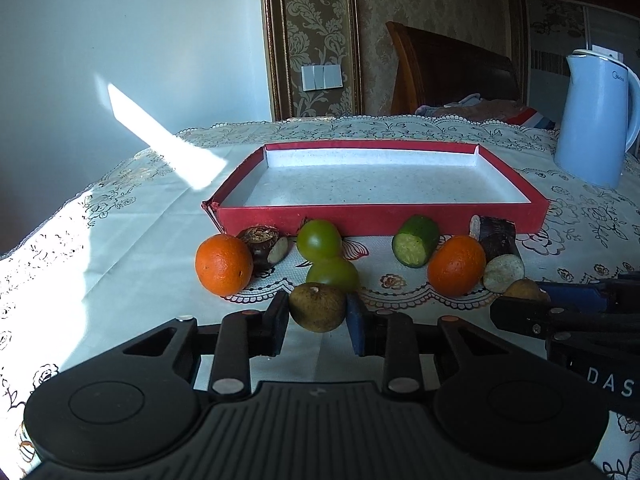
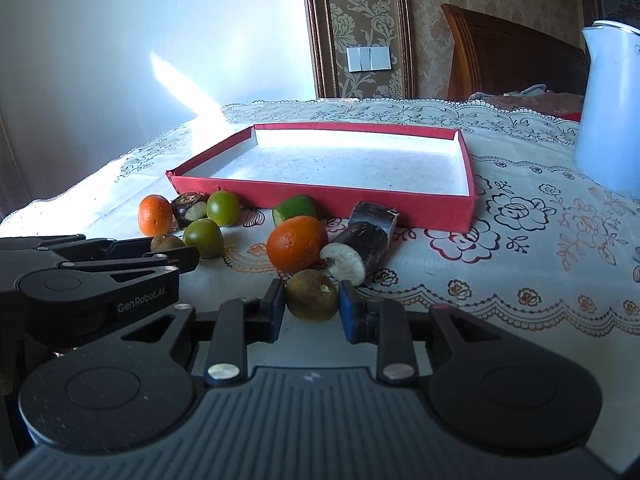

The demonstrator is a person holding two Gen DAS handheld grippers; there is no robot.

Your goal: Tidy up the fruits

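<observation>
Pinching a brownish round fruit (image 1: 317, 307) in my left gripper (image 1: 318, 316), I have its pads pressed against the fruit's two sides, low near the tablecloth (image 1: 120, 248), so I can carry it without rolling it. My right gripper (image 2: 312, 300) is clamped the same way on a second brown fruit (image 2: 312, 295); whether either one has left the cloth I cannot quite tell from these low views.

Just beyond my fingers the other fruit waits in a loose row: two green fruits (image 1: 320, 240) touching each other, an orange (image 1: 224, 265) to their left beside a dark cut piece (image 1: 262, 246), a cut green piece (image 1: 416, 246), and another orange (image 1: 456, 265) against dark cut sticks (image 1: 498, 250).

Behind them the red tray (image 1: 376, 218) lies open with nothing in it, facing me, presumably where everything belongs. A blue kettle (image 1: 596, 116) stands well apart to the right.
</observation>
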